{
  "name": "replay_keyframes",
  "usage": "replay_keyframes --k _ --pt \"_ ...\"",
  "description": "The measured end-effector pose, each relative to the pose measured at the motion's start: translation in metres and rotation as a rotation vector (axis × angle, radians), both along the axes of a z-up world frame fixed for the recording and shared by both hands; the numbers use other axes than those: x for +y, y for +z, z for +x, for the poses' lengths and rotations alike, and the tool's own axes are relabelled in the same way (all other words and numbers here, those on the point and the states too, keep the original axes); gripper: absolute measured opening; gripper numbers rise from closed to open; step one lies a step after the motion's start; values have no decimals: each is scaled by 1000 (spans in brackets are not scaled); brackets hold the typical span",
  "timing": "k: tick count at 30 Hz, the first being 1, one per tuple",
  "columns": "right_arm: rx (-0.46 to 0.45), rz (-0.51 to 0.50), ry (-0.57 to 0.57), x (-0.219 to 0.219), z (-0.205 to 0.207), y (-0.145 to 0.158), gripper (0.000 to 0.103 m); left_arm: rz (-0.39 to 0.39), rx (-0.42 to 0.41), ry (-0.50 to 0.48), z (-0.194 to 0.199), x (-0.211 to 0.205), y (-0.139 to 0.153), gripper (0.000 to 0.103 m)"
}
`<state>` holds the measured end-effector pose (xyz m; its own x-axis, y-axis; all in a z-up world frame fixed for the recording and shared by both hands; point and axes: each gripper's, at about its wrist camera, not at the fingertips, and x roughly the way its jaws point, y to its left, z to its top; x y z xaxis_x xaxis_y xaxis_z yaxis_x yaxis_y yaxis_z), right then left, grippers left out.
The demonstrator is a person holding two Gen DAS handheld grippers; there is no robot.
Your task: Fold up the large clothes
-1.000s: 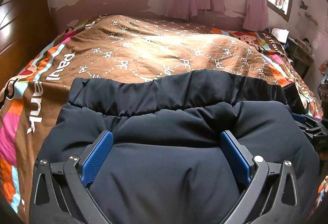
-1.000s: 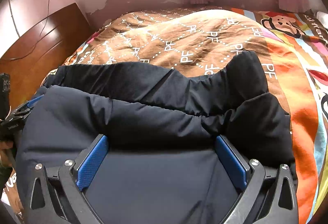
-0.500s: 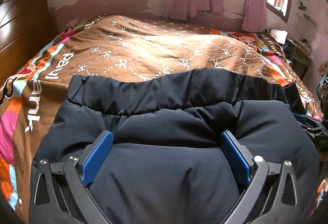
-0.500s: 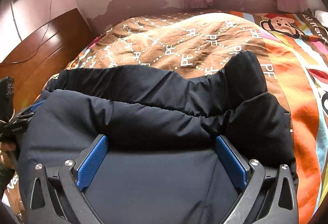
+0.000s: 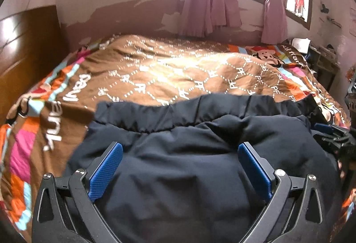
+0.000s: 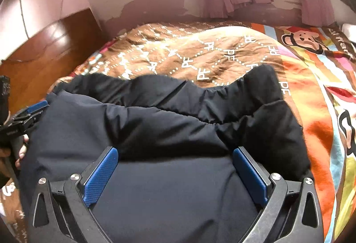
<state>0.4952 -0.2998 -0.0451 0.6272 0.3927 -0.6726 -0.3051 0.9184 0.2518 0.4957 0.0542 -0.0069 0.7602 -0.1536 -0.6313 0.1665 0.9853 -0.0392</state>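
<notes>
A large dark navy padded jacket (image 5: 182, 154) lies folded over on the bed, its elastic hem toward the far side; it also fills the right wrist view (image 6: 155, 131). My left gripper (image 5: 180, 167) is open, blue pads spread wide over the jacket's near left part. My right gripper (image 6: 175, 169) is open too, spread over the jacket's near right part. Each gripper shows at the edge of the other's view: the right one (image 5: 333, 134), the left one (image 6: 24, 118). Neither clamps any cloth.
The bed carries a brown and orange cartoon-print quilt (image 5: 166, 73). A wooden headboard (image 5: 24, 47) stands at the left. Pink curtains (image 5: 211, 5) hang at the window behind. A cluttered side table (image 5: 322, 56) stands at the far right.
Both cameras have lifted and tilted slightly, showing more wall and window. The jacket and open jaws look unchanged.
</notes>
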Motion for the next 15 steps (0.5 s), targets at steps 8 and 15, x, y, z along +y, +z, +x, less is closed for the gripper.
replay_keyframes --k 8,15 --pt "-97 -144 -78 -39 -23 26 103 -17 70 79 2 50 6 102" --pt "-132 -273 -142 -51 -31 20 103 -104 161 145 -7 99 -6 102"
